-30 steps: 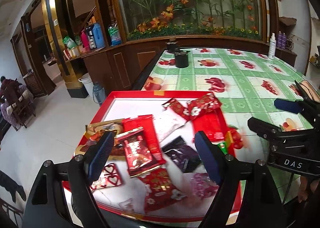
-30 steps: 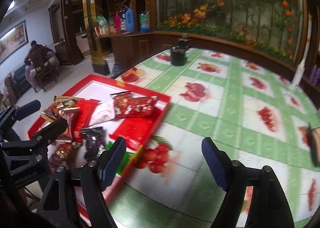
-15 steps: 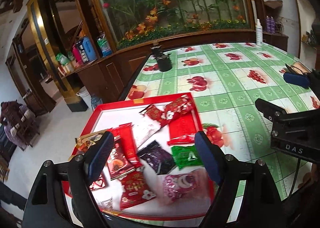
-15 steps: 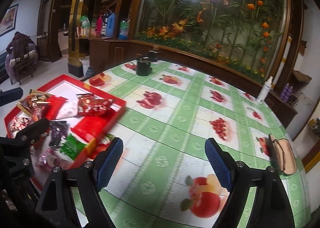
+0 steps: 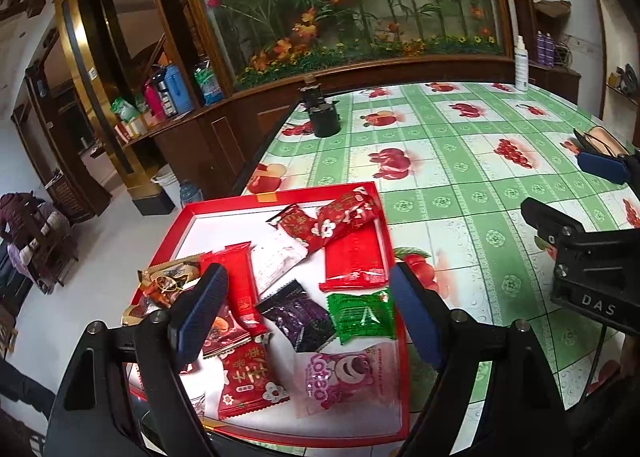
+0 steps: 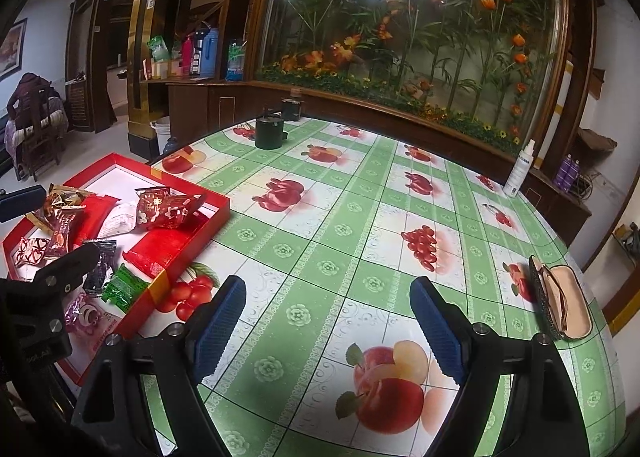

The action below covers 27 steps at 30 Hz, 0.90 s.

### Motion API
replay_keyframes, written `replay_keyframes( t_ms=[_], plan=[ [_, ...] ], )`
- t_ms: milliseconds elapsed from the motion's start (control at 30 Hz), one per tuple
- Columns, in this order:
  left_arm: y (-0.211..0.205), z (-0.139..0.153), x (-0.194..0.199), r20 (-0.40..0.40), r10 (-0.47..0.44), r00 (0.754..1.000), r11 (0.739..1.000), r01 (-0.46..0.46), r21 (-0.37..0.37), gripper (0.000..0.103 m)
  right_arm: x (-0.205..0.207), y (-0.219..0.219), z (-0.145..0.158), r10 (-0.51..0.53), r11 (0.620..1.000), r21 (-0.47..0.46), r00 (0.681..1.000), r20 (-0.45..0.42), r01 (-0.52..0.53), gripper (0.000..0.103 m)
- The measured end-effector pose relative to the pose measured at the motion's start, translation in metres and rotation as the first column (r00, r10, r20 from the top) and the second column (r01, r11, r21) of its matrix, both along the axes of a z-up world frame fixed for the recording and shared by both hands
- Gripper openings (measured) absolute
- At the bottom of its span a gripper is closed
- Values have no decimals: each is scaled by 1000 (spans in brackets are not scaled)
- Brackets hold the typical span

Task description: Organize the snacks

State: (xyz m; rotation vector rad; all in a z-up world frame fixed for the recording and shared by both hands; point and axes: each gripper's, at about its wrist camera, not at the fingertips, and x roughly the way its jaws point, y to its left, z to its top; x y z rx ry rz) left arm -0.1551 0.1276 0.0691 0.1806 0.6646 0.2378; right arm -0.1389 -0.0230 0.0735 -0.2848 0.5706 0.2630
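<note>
1. The left gripper (image 5: 308, 313) hangs over the near part of a red tray (image 5: 280, 195), its blue-padded fingers (image 5: 200, 311) spread wide with nothing between them.
2. The right gripper (image 6: 328, 327) hangs over bare tabletop (image 6: 360, 217) to the right of the tray, fingers (image 6: 436, 327) wide apart and holding nothing.
3. The snacks lie loose in the tray at the tabletop's left edge: a pink bear packet (image 5: 340, 377) at the near right corner, a green packet (image 5: 362, 315) just beyond it, and a dark purple packet (image 5: 298, 313) to the left of the green one.
4. A flat red packet (image 5: 354, 261) lies along the tray's right side, with two flowered red packets (image 5: 332, 219) overlapping it at the far end.
5. A black cup (image 6: 269, 133) stands at the tabletop's far edge; an open glasses case (image 6: 560, 303) lies at the right; a white spray bottle (image 6: 519, 169) stands far right.
</note>
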Motion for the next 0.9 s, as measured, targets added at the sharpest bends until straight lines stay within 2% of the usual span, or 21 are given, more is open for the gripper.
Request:
replay_keyframes(
  t_ms=[333,533,600,733,900],
  plan=[
    [20,-2,-5,11,101,995,995,-101,4,83,-13,27,6,63,998,30,998,0,-63,86],
    [33,-3,-7,22,218,976,973,-219,69,83,-22,46,7,112,993,34,994,-4,-112,85],
    [37,-3,-9,26,235,972,969,-237,67,83,-24,52,6,127,991,39,992,-12,-126,85],
    [44,-1,-13,38,218,975,976,-219,19,83,-28,62,4,146,989,24,989,-12,-146,85],
    [46,2,-14,36,204,978,979,-204,-2,83,-30,67,3,158,987,20,987,-12,-158,85]
  ],
)
